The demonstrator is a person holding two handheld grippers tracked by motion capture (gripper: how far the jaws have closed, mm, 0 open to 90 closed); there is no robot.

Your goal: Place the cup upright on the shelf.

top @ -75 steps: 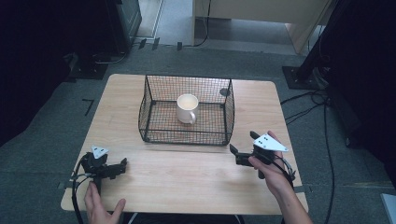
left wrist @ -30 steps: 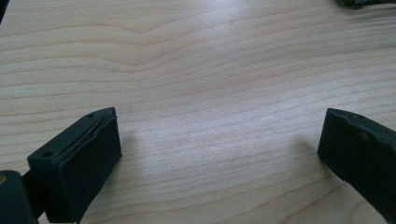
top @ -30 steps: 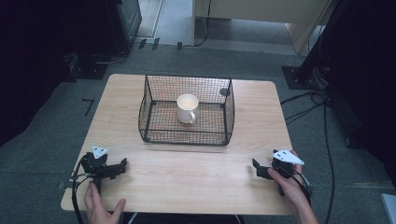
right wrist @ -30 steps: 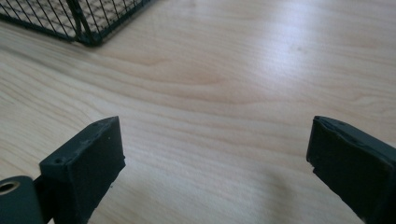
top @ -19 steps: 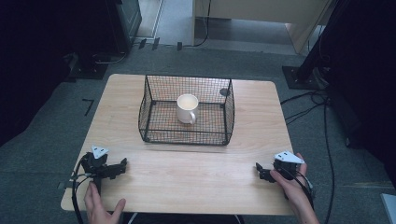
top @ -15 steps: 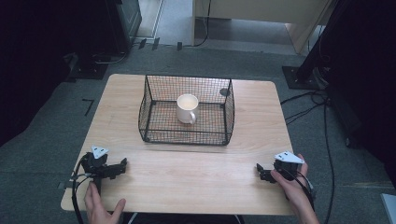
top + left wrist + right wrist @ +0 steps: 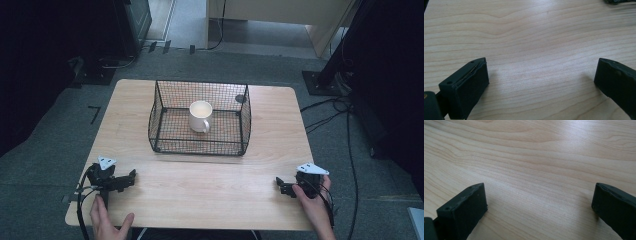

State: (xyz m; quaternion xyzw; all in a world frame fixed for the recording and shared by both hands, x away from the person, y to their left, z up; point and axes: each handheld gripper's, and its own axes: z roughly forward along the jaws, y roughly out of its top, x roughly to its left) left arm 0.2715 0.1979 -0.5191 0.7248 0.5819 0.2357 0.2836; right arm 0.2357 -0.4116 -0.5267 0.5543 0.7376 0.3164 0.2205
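I see the white mug (image 7: pixel 200 116) upright inside the black wire basket (image 7: pixel 200 145), at twelve o'clock on the wooden table (image 7: pixel 210 185). My left gripper (image 7: pixel 131 174) rests at seven o'clock, my right gripper (image 7: pixel 280 184) at five, both jaws spread wide, holding nothing.

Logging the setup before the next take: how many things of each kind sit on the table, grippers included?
Grippers: 2, the left gripper and the right gripper, both with jaws apart
Wire baskets: 1, the black basket
Mugs: 1, the white mug inside the basket
Total: 4
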